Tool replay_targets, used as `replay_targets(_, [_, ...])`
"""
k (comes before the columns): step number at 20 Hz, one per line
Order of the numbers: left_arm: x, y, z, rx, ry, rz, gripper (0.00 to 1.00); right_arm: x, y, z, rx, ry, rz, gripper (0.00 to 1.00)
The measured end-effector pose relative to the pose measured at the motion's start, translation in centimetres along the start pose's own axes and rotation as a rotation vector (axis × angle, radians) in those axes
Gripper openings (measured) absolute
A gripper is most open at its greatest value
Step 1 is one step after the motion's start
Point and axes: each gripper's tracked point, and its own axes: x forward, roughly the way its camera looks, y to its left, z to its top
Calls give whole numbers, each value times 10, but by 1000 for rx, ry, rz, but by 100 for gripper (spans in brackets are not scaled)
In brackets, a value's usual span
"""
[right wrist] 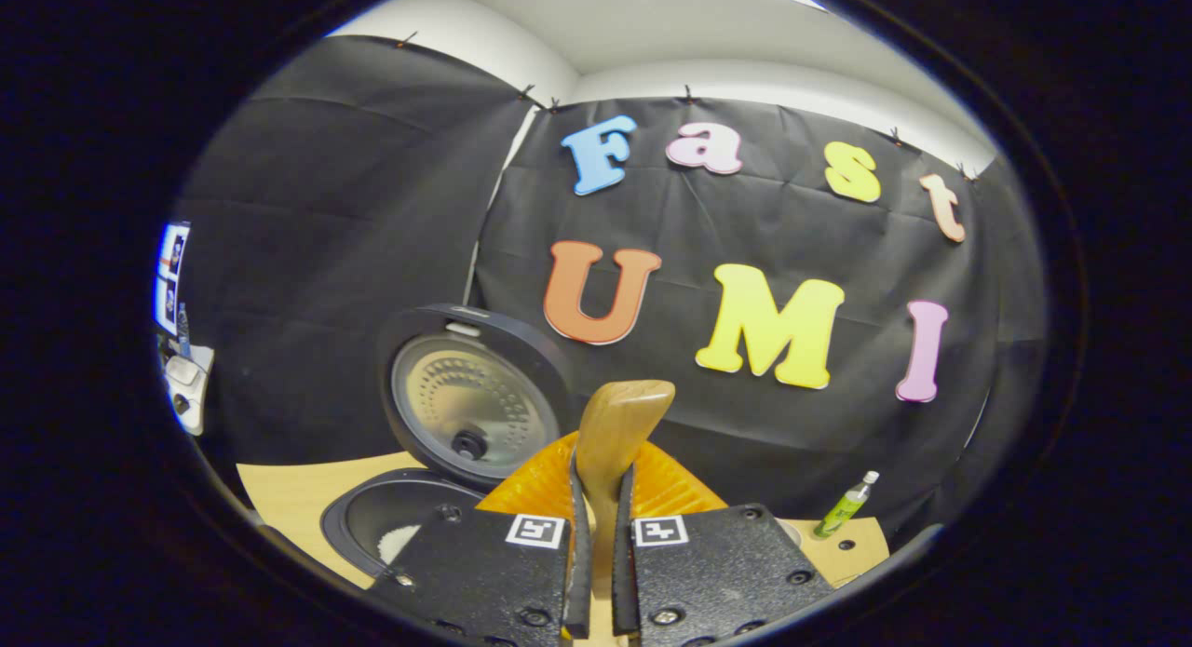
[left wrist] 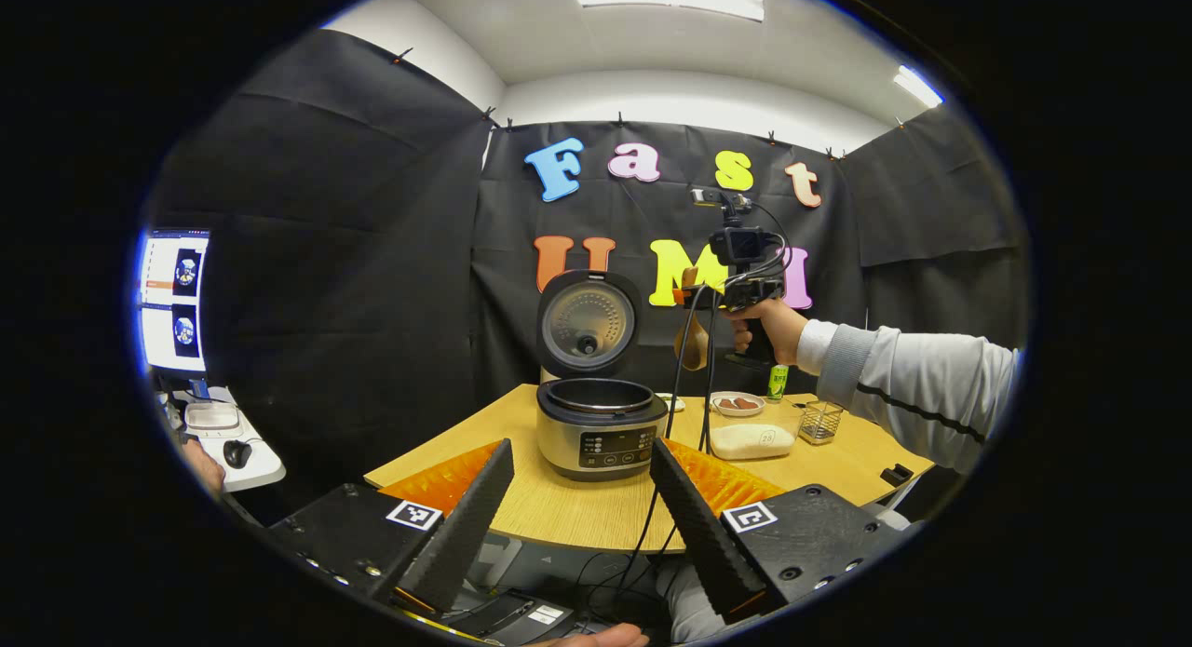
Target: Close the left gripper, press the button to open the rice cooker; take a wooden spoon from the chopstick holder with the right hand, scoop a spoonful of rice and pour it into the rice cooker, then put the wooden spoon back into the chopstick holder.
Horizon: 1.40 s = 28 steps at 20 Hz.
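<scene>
1. While we look along the right tongs (right wrist: 596, 572), we see the wooden spoon (right wrist: 616, 424) squeezed between both fingers, so these tongs are clamped on it.
2. We see the spoon held up in the air, above and just to the right of the rice cooker (left wrist: 601, 428). From the left gripper view its bowl end (left wrist: 690, 342) hangs down below the tongs.
3. We think the spoon is light, hard and stiff. It will not bend. Smooth wood can slip or twist, so a good place to hold it is the flat handle, as it is held now.
4. The cooker lid (left wrist: 588, 323) stands open. Some white rice (right wrist: 400, 542) already lies in the pot, so we guess the pouring is done or nearly done.
5. The left tongs (left wrist: 577, 521) are wide apart and hold nothing. They wait low, in front of the table (left wrist: 568, 512).
6. On the table, right of the cooker, sit the rice box (left wrist: 751, 440) and the wire holder (left wrist: 820, 421). We think the spoon goes back there next.
</scene>
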Motion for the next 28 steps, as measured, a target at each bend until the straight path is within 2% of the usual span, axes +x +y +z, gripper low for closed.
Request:
replay_targets(8, [3,-20,16,5,-23,-21,94,-28,-154,2,168,-4,-182,15])
replay_targets(12, [8,-30,24,-11,-52,-28,94,-52,-235,-11,186,-4,-282,16])
replay_targets(15, [14,-40,25,-17,-62,-33,94,-69,-281,-29,201,6,-346,17])
replay_targets(21, [27,-64,22,-14,-49,-64,94,-88,-329,-82,235,42,-387,18])
replay_targets(24, [33,-78,21,13,-38,-79,94,-90,-336,-111,240,78,-376,18])
replay_targets(28, [45,-81,18,11,-24,-61,94,-93,-342,-145,222,102,-368,20])
